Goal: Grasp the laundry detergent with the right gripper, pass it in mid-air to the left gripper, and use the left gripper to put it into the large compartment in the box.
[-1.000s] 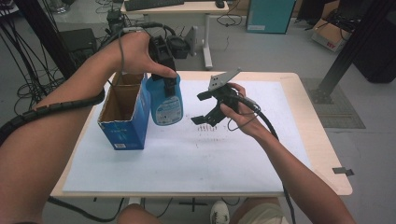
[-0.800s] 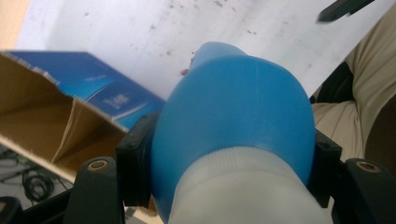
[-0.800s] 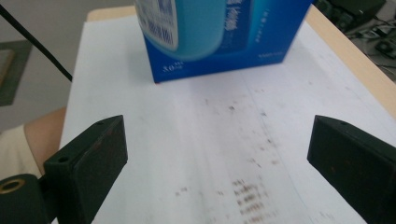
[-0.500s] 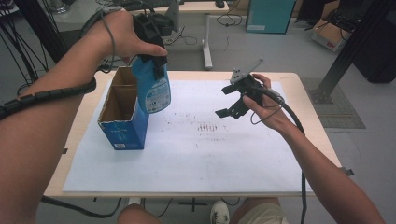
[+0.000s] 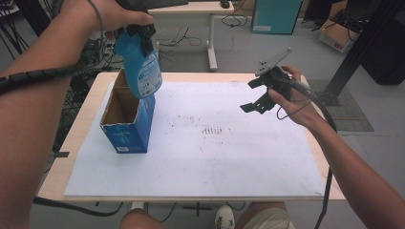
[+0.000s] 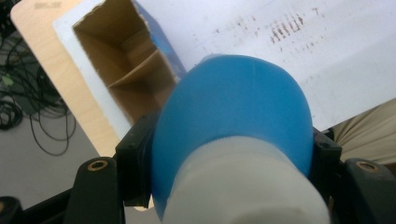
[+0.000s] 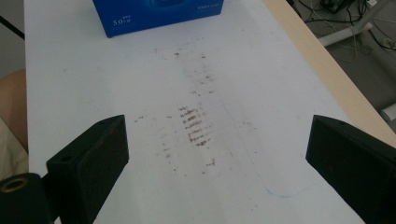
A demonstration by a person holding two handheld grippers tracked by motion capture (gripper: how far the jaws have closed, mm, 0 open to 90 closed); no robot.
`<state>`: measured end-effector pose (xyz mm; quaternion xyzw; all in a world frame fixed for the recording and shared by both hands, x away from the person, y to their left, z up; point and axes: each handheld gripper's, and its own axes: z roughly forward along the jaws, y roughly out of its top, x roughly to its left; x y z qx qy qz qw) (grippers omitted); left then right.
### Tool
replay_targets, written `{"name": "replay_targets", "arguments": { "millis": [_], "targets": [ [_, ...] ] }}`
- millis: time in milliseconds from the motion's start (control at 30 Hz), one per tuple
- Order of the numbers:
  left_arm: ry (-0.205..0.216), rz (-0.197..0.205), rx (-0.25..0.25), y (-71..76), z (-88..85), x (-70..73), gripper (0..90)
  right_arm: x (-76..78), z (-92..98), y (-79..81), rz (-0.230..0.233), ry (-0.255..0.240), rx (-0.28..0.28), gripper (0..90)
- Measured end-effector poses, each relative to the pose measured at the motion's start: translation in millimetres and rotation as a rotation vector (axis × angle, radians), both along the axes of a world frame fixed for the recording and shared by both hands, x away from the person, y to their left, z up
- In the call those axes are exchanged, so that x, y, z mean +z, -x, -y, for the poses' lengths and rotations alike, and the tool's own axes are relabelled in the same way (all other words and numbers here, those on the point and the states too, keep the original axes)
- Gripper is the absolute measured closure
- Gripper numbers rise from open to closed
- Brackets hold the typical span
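Left tongs point(image 5: 143, 36) hold blue bottle point(image 5: 143, 71) above open, divided box point(image 5: 125, 125).

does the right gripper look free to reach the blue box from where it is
Probably yes: the right gripper hangs open and empty, with bare white sheet between it and the blue box.

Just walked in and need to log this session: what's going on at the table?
A person works with a gripper in each hand. The left gripper is clamped on a blue plastic bottle with a pale cap, held in the air above an open blue cardboard box with a divider. The right gripper hangs open and empty over the stained white sheet covering the wooden table.
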<state>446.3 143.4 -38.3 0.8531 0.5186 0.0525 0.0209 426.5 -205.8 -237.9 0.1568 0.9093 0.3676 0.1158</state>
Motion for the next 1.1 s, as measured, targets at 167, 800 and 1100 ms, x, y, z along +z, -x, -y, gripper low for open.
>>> {"name": "replay_targets", "arguments": {
  "millis": [167,800,1100],
  "targets": [
    [0.008,0.023,0.067,-1.9,-13.6,11.4,35.9,5.7,6.5,0.3,-0.003,0.026,-0.011,5.8],
    [0.032,0.045,0.282,-9.5,-52.5,28.0,35.9,16.8,24.5,-2.1,-0.016,0.080,-0.046,5.9],
    [0.041,0.035,0.324,-11.9,-60.1,24.0,36.0,14.8,26.9,-1.9,-0.023,0.080,-0.055,5.9]
  ]
}}
